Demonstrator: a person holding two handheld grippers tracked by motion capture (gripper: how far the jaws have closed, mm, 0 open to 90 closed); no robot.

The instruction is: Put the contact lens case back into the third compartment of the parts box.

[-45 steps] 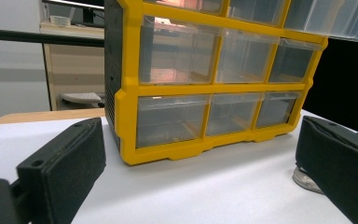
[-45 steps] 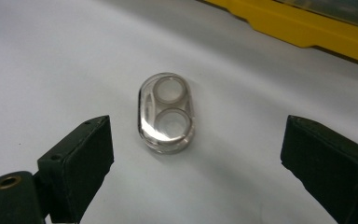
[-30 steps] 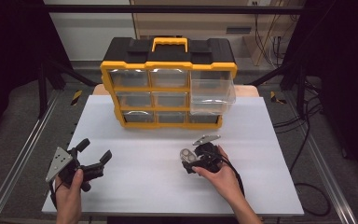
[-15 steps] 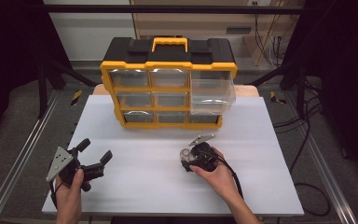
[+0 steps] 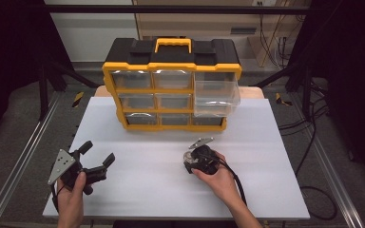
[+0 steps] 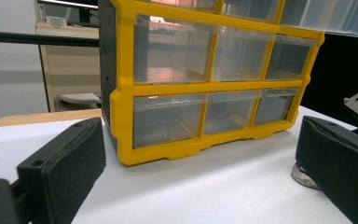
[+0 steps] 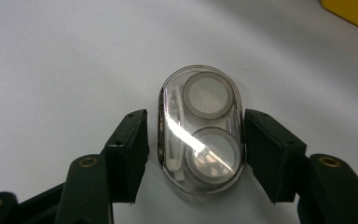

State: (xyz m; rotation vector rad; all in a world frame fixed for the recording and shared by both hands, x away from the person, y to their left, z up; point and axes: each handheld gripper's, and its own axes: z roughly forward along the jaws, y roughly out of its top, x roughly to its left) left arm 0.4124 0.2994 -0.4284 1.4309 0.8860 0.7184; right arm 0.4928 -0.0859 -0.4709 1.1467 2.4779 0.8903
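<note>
A clear oval case (image 7: 199, 128) with two round pots inside lies flat on the white table. My right gripper (image 7: 196, 149) points down over it, open, one jaw on each side. The right-hand jaw is almost at the case's wall and the left-hand jaw stands a small gap away. In the high view the right gripper (image 5: 194, 162) is right of the table's middle, with the case (image 5: 188, 160) mostly hidden under it. My left gripper (image 5: 96, 154) rests open near the front left corner, holding nothing. It faces the case (image 6: 304, 175), which peeks out behind its right-hand jaw.
A yellow and black drawer organiser (image 5: 171, 97) with clear drawers stands at the back of the white table (image 5: 266, 142). Its large right drawer (image 5: 217, 97) is pulled out. Cables trail off the table's right side.
My right gripper has tipped down and shifted slightly toward the near edge over the case. The left gripper has stayed where it was.
</note>
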